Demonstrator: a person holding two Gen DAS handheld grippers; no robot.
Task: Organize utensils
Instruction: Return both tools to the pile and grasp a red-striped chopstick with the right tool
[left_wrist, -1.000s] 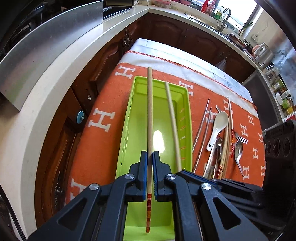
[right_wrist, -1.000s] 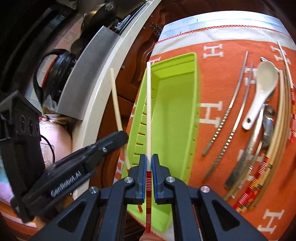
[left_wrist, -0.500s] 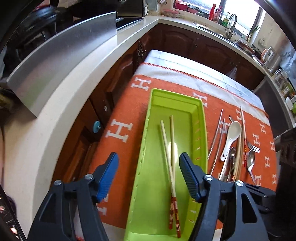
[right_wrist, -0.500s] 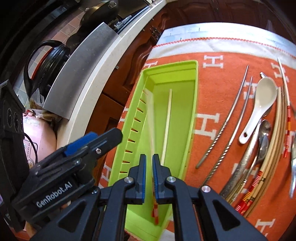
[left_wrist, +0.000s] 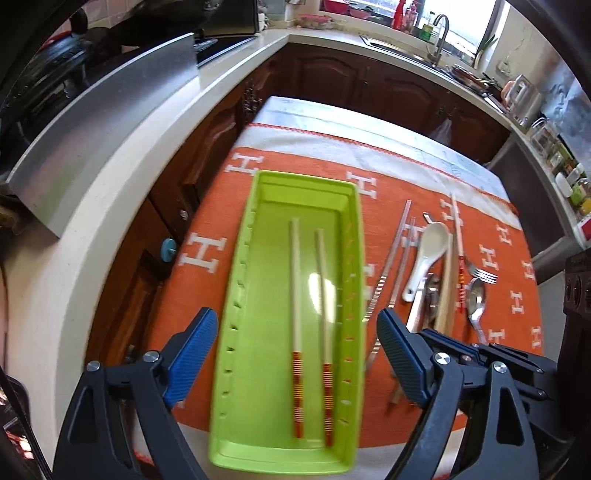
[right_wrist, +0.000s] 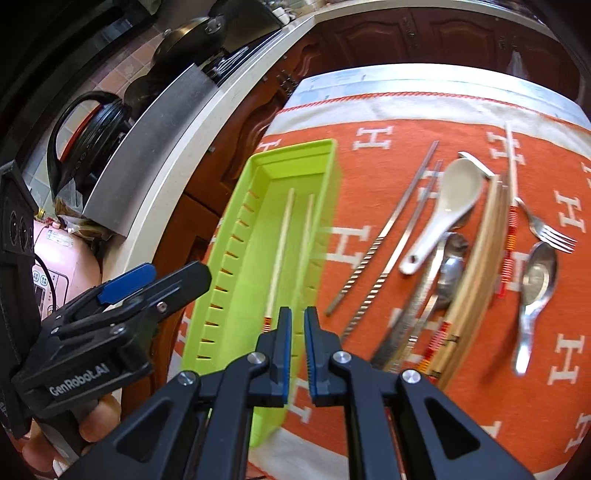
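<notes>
My left gripper (left_wrist: 295, 350) hangs above the green tray (left_wrist: 236, 295), its jaws spreading wider with nothing pressed between the blue pads (left_wrist: 192, 349). Below that gap, two chopsticks (left_wrist: 296, 325) lie side by side on the tray floor, running lengthwise, their red-and-orange banded ends toward me and their pale tips pointing at the far wall. They are close together but apart.

My right gripper (right_wrist: 298, 332) is clenched, only a narrow slit showing between its pads, and I see nothing held in it. It sits above the near end of the tray (right_wrist: 236, 236), over the tray's right rim, with the banded end of one chopstick (right_wrist: 280, 251) just to the left of its tip. In this view my left gripper (right_wrist: 147, 284) shows at the lower left, held in my hand (right_wrist: 85, 424).

The tray stands on an orange cloth (left_wrist: 207, 206) patterned with white letters. To the right of the tray, on the cloth, the other utensils lie in a loose row: two metal chopsticks (right_wrist: 384, 236) with ridged ends, a white ceramic spoon (right_wrist: 443, 210), a few metal spoons partly under it, a bundle of pale wooden chopsticks (right_wrist: 476, 273), one more banded chopstick (right_wrist: 511, 206), a fork (right_wrist: 546, 229) and a steel spoon (right_wrist: 535, 291). The fork and steel spoon are farthest from the tray. A pale countertop (left_wrist: 92, 206) curves past on the left.
</notes>
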